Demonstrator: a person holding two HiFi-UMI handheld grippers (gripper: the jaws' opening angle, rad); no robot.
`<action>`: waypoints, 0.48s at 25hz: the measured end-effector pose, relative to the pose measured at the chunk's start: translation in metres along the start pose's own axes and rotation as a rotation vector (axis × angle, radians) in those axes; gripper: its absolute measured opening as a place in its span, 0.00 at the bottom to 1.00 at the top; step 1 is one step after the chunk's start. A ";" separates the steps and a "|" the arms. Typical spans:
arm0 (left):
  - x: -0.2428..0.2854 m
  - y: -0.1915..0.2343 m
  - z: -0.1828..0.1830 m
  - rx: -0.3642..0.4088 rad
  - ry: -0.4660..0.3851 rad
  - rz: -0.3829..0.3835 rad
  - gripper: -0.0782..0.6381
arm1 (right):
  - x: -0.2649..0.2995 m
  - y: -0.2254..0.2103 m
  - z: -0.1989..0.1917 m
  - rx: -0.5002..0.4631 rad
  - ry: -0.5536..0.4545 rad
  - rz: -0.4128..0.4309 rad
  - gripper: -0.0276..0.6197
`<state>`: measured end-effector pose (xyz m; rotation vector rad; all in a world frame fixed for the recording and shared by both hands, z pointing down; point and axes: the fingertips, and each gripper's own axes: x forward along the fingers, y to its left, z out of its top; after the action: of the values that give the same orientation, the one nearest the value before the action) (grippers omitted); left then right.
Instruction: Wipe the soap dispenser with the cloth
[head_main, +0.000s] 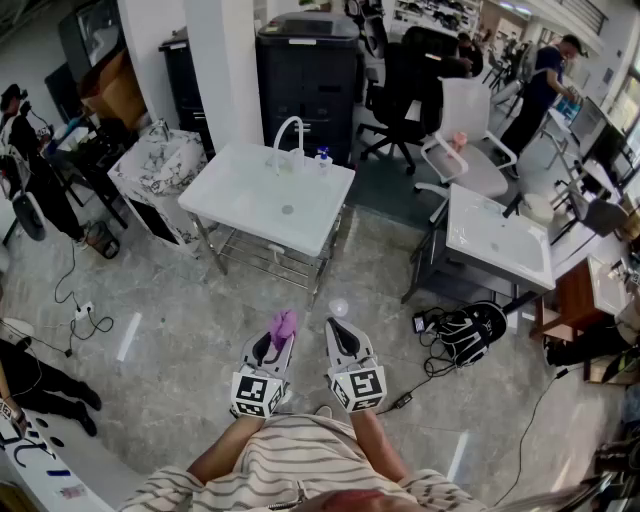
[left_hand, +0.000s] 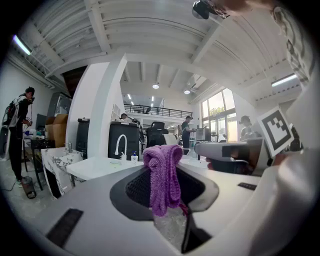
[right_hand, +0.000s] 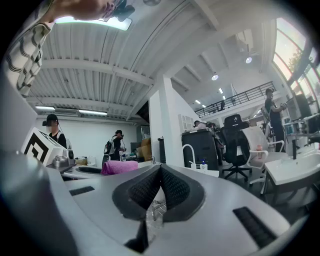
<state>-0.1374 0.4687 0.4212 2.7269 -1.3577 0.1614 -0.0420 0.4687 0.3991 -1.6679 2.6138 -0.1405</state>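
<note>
Shirt (head_main: 300, 455): pale, dark horizontal stripes
Left gripper (head_main: 278, 340): light grey shell, black meshed pads (left_hand: 137, 192)
Right gripper (head_main: 338, 330): same build
Marker cubes (head_main: 258, 394): black-and-white squares

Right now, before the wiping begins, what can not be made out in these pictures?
- Soap dispenser: too small in every view; label and dirt unreadable.
- Cloth: clamped part hidden between the fingers, left gripper view.
- Sink: drain detail too small, head view.

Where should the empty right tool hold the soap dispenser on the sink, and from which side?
Probably by its body under the pump, from the front: the soap dispenser stands upright at the back of the sink, beside the faucet.
</note>
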 end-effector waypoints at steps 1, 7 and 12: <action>0.004 -0.004 0.001 0.003 -0.001 0.005 0.28 | -0.001 -0.004 0.001 -0.001 -0.004 0.011 0.06; 0.017 -0.029 0.001 -0.001 -0.014 0.038 0.28 | -0.017 -0.026 0.006 0.042 -0.044 0.049 0.06; 0.020 -0.043 -0.010 -0.011 0.006 0.059 0.28 | -0.028 -0.037 0.003 0.065 -0.057 0.088 0.06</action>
<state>-0.0919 0.4797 0.4324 2.6764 -1.4339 0.1656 0.0037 0.4788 0.3995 -1.5117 2.6052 -0.1712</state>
